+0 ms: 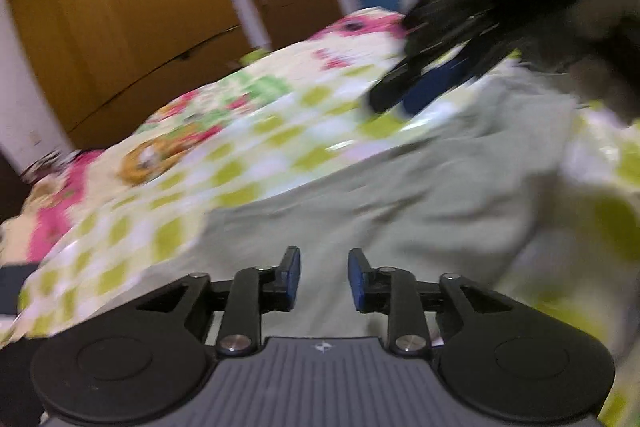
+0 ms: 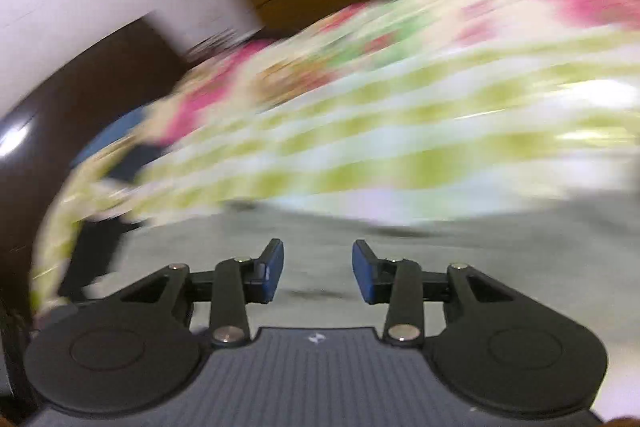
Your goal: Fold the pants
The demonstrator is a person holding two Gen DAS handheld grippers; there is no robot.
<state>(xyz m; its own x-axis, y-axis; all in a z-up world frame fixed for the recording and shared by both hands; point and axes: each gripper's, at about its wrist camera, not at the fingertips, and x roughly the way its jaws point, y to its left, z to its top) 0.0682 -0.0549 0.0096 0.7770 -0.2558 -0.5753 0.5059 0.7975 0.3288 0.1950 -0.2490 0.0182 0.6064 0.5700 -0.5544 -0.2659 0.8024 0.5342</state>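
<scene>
Both views are badly smeared, so detail is thin. The pants (image 1: 420,195), a pale grey-green cloth, lie spread on the bed (image 1: 224,163), over its bedspread of green and white checks with pink flowers.

In the left wrist view, the left gripper (image 1: 324,279) hangs just above the near part of the pants, its jaws spread with a clear gap and nothing between the blue pads (image 1: 294,277). Beyond the pants' far edge the right gripper (image 1: 404,97) reaches in from the upper right, tips low over the bedspread just beside the cloth; whether they touch anything is lost in the blur.

In the right wrist view, the right gripper (image 2: 318,275) also has its jaws spread and empty, with the pants (image 2: 400,267) filling the space under and ahead of them, and the bed (image 2: 400,131) rising past the cloth.

Behind the bed stands a brown wardrobe (image 1: 120,11), with a white wall beside it.
</scene>
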